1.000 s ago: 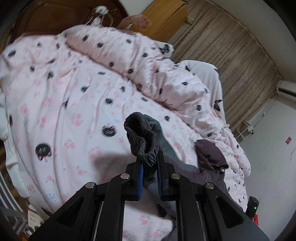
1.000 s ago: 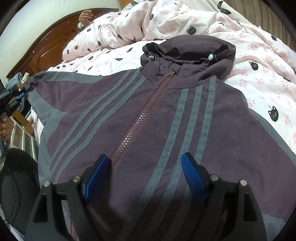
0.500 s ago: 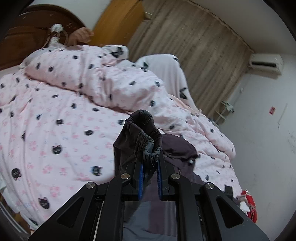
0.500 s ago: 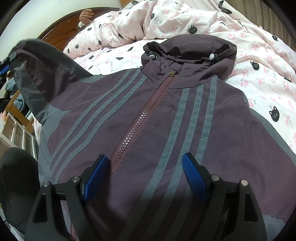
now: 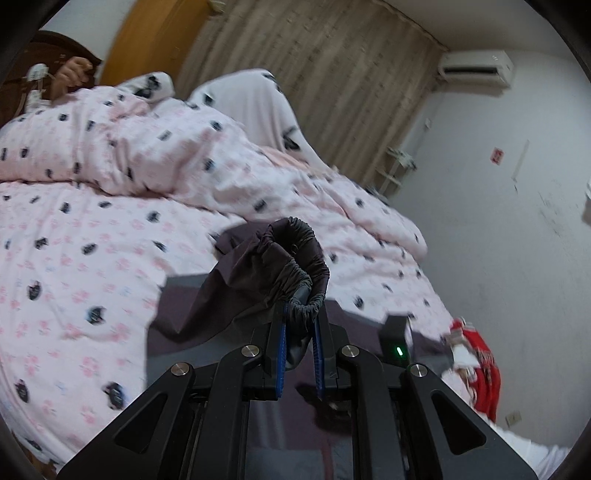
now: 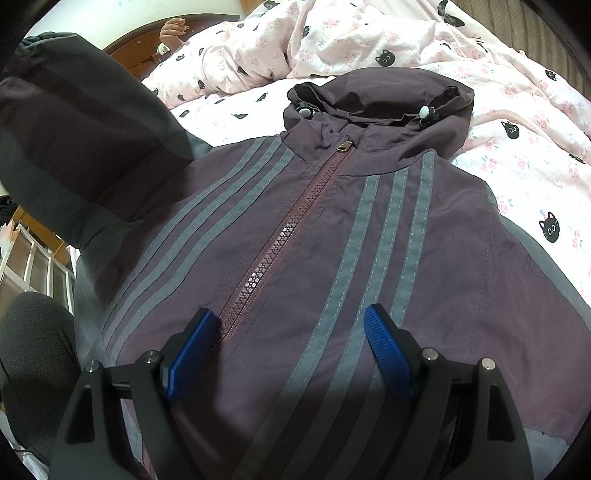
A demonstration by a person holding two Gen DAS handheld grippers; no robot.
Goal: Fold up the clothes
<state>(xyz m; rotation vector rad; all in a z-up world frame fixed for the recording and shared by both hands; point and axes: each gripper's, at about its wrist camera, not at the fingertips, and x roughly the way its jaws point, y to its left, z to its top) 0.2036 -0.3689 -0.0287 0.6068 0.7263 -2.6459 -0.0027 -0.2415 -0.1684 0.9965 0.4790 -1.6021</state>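
A dark purple hooded jacket (image 6: pixel 332 229) with grey stripes lies front-up on the bed, zipper closed, hood at the far end. My left gripper (image 5: pixel 300 314) is shut on the elastic sleeve cuff (image 5: pixel 295 254) and holds it raised above the jacket body. In the right wrist view that lifted sleeve (image 6: pixel 74 140) arches over the jacket's left side. My right gripper (image 6: pixel 291 325) stands open low over the jacket's lower front, one finger on each side of the zipper, nothing pinched between them.
A pink quilt with black cat prints (image 5: pixel 92 229) covers the bed, bunched into a ridge (image 6: pixel 332 37) behind the hood. A person's hand (image 6: pixel 173 29) rests near the wooden headboard. A red cloth (image 5: pixel 480 369) lies at the bed's right edge. A black chair (image 6: pixel 33 362) stands at the left.
My left gripper carried the cuff up and across over the jacket, rolling as it went. The sleeve now looms larger at the left of the right wrist view. The right gripper stayed still.
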